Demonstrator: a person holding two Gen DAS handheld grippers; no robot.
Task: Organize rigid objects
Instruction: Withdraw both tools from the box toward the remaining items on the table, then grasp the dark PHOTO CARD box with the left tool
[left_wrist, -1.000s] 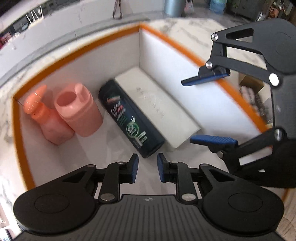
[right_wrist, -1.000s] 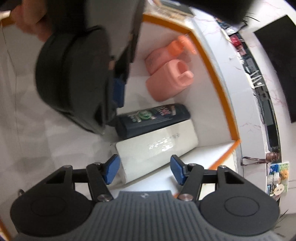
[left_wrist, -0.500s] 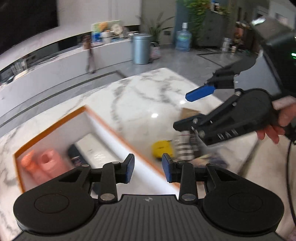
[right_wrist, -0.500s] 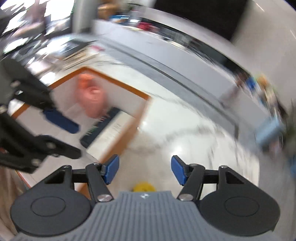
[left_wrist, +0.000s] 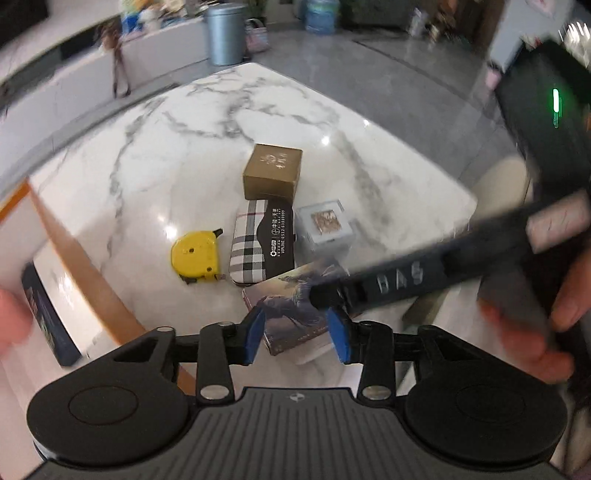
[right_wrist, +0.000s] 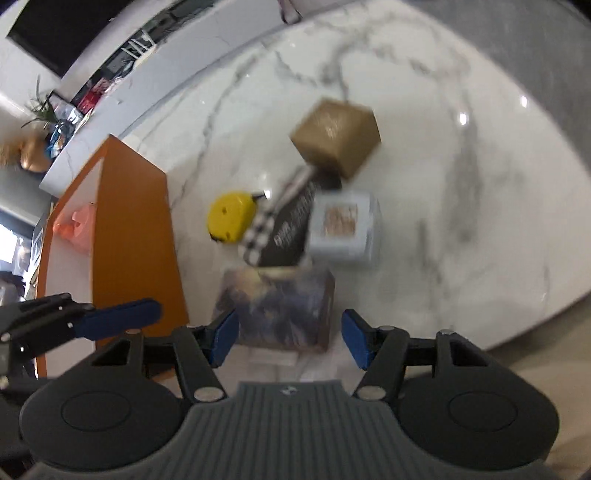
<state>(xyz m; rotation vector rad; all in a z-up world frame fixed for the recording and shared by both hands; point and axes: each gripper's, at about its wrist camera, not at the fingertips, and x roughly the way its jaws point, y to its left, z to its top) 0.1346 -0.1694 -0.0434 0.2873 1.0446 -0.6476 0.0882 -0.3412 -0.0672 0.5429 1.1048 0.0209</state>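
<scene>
Boxes and small items cluster on the marble table (left_wrist: 155, 155) beside the orange-rimmed bin (right_wrist: 129, 229): gold box (left_wrist: 273, 171), plaid case (left_wrist: 262, 243), yellow tape measure (left_wrist: 195, 256), illustrated box (right_wrist: 277, 306). Left gripper (left_wrist: 297, 334) is opening, empty; right gripper (right_wrist: 288, 338) spread, empty

We see a gold box (left_wrist: 273, 170), plaid case (left_wrist: 262, 242), yellow tape measure (left_wrist: 195, 255), grey box (left_wrist: 324, 230) and picture box (left_wrist: 291, 314) clustered on the desk (left_wrist: 207, 122).
</scene>
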